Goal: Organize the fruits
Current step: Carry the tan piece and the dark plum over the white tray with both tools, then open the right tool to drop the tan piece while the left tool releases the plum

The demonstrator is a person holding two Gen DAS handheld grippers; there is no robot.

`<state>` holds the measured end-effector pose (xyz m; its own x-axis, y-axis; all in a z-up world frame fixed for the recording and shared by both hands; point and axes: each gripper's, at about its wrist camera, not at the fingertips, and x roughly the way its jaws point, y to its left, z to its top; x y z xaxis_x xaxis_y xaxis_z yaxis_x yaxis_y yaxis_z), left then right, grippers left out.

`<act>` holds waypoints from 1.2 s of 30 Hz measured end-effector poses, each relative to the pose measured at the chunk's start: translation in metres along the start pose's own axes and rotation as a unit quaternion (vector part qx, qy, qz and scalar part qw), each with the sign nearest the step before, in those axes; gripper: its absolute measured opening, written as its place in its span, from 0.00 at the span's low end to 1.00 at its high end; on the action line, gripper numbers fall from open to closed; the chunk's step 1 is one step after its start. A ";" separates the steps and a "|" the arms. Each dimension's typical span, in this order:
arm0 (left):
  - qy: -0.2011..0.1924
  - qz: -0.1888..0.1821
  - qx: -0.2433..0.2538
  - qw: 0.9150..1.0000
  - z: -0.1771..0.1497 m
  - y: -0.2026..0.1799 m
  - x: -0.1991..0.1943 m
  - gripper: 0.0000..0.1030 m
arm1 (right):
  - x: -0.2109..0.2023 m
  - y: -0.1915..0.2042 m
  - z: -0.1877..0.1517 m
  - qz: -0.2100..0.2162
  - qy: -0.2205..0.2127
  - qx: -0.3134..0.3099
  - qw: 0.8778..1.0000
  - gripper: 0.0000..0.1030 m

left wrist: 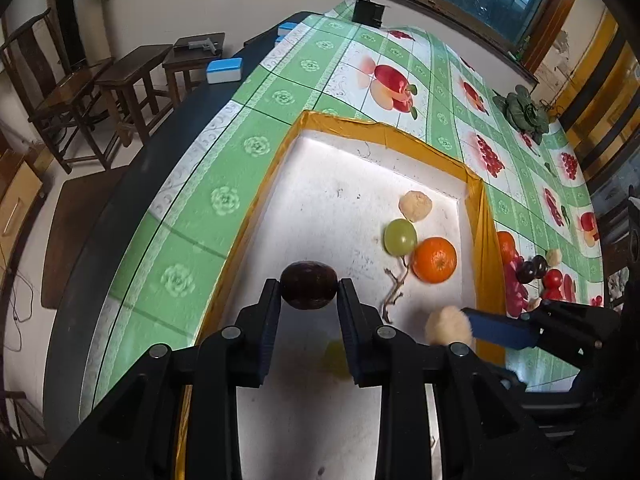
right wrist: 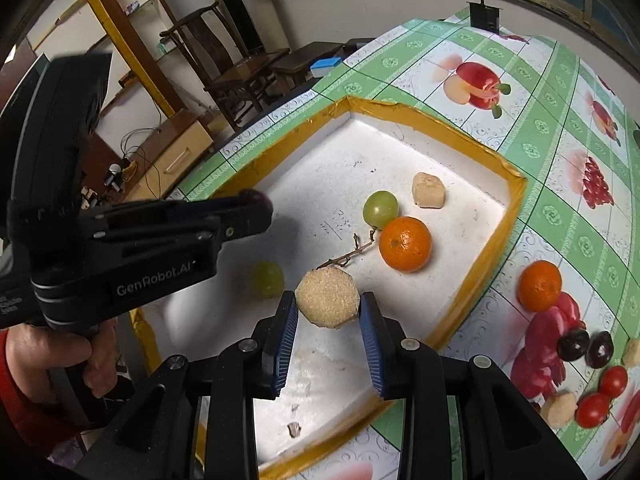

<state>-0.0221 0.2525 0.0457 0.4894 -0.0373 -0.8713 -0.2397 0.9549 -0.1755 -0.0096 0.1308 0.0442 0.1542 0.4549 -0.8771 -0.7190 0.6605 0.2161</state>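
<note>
Both grippers tilt steeply down over the tray (right wrist: 496, 160), left gripper (left wrist: 308, 288) jaws clamping a dark plum (left wrist: 308, 285), right gripper (right wrist: 328, 312) jaws a beige chunk (right wrist: 328, 299).

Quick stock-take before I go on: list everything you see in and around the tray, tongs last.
tray: one, white with yellow-taped rim, on the tablecloth
tablecloth: one, green and white, fruit print
oranges: two; one in tray, one outside
green grapes: two, in tray
bare stem: one, brown, in tray
beige block: one, in tray
dark plums: two, outside tray
cherry tomatoes: two, red, outside
left tongs: gripping a dark plum
right tongs: gripping a beige round piece
</note>
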 end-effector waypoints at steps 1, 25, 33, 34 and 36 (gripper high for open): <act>0.002 0.001 0.005 1.000 0.002 -0.001 0.003 0.26 | 0.003 0.001 0.001 -0.003 0.002 -0.001 1.000 0.31; 0.018 0.011 0.034 0.999 0.006 -0.005 0.022 0.26 | 0.037 0.012 0.002 -0.054 0.033 -0.042 0.997 0.32; 0.017 0.018 0.023 0.999 0.005 -0.004 0.021 0.52 | 0.032 0.013 0.001 -0.058 0.029 -0.043 0.997 0.38; 0.012 0.018 0.020 1.000 0.005 -0.004 0.019 0.52 | 0.029 0.012 0.001 -0.058 0.027 -0.042 0.997 0.38; 0.011 0.018 0.019 1.000 0.006 -0.004 0.017 0.52 | 0.022 0.010 -0.001 -0.053 0.019 -0.036 0.998 0.38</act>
<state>-0.0078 0.2495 0.0340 0.4622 -0.0095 -0.8867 -0.2251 0.9659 -0.1277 -0.0139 0.1467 0.0265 0.2069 0.3604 -0.9096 -0.7474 0.6581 0.0908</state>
